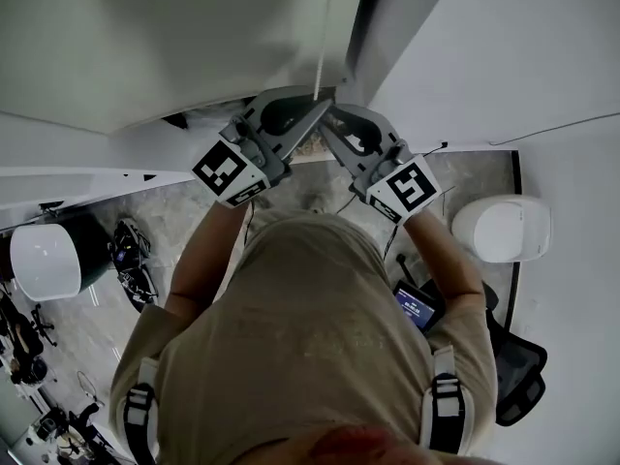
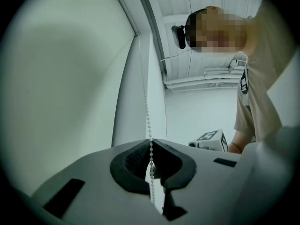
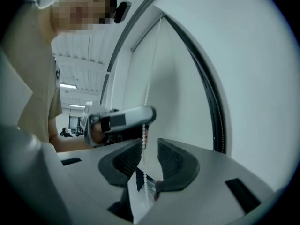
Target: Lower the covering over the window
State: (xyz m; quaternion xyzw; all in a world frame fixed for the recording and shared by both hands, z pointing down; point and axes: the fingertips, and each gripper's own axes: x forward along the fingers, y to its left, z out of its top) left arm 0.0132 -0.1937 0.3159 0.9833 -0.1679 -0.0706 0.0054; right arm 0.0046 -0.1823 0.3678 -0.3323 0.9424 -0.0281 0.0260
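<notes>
My left hand-held gripper [image 1: 312, 112] and my right hand-held gripper [image 1: 334, 119] are both held up at the window, nose to nose. The thin white bead chain [image 1: 325, 37] hangs down right where their tips come together.

In the left gripper view, the left hand-held gripper [image 2: 151, 142] has its jaws squeezed tight together. The bead chain [image 2: 146, 111] is pinched between the tips, runs up from them, and also hangs down behind the dark pads.

In the right gripper view, the right hand-held gripper [image 3: 150, 144] has its jaws a little way apart, with a narrow gap. The bead chain [image 3: 146, 93] runs down through that gap, close to the left pad. I see no squeeze on it there. Just above these jaws I see the left hand-held gripper [image 3: 123, 118], and the chain passes its tip.

The roller blind [image 2: 61, 78] is the big pale sheet straight ahead of the left hand-held gripper, to the left of the chain. I cannot tell how far down it hangs. A dark window frame [image 3: 213, 107] curves past on the right of the right hand-held gripper.
</notes>
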